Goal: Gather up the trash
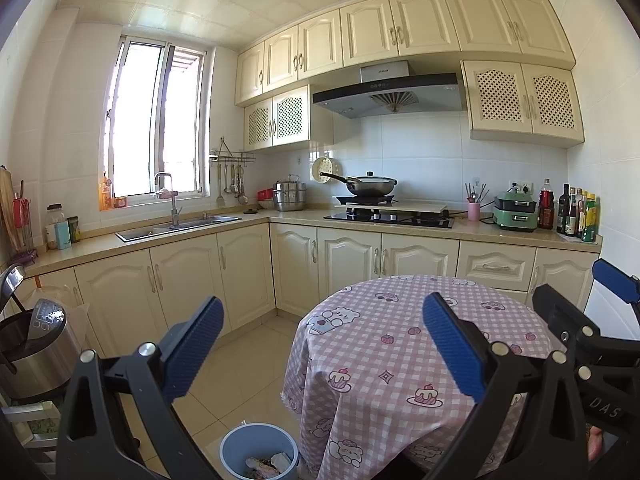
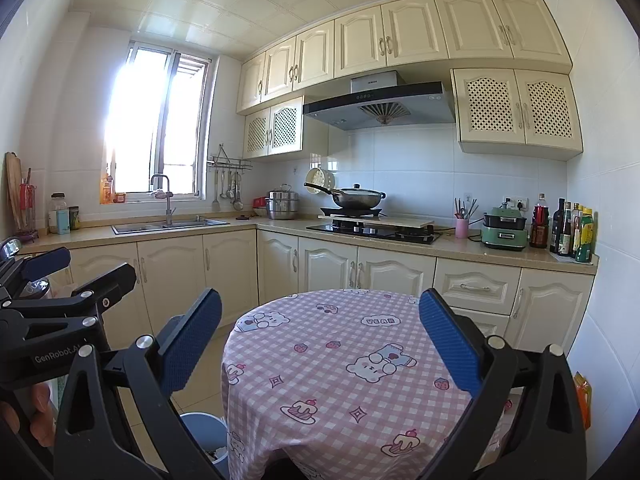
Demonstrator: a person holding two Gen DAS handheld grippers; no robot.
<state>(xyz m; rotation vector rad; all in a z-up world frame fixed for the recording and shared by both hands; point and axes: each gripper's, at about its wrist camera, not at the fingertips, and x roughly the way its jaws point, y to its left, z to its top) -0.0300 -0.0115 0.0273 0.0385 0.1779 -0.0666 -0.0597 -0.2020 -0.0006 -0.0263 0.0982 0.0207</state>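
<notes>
Trash (image 1: 266,465) already lies in our blue bin (image 1: 240,442) — tablecloth (image 2: 340,364) shows nothing left; left gripper (image 1: 322,344) and right gripper (image 2: 320,340) both gape, carrying nothing.

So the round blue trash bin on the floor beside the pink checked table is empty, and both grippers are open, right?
Not quite. The round blue trash bin isn't empty: the left wrist view shows wrappers inside it. It does stand beside the pink checked table, and the left gripper and right gripper are open.
</notes>
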